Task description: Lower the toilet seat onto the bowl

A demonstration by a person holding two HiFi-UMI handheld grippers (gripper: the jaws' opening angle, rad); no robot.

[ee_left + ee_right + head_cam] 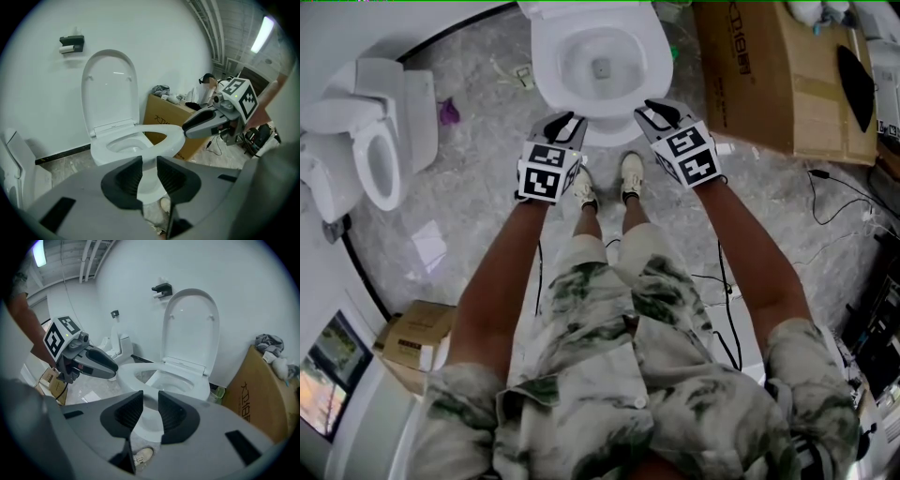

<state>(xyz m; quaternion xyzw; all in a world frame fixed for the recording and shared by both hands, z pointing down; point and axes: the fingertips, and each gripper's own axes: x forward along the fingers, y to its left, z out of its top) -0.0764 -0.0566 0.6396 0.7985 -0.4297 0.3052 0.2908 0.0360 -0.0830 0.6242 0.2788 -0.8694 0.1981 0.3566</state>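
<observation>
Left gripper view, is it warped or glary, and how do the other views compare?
Left gripper view: fisheye bend, dark corners, ceiling light blown out upper right. Right gripper view: same bend, lamp flaring upper left. Head view: even light, no glare.

A cardboard box (759,75) stands far right, a spare toilet (380,159) far left, perhaps purple litter (448,113) beside it, a carton (417,337) near left.

Green-white patterned shirt (619,403), shorts (609,291), pale shoes (631,175); grey left gripper (565,122), right gripper (654,111).
</observation>
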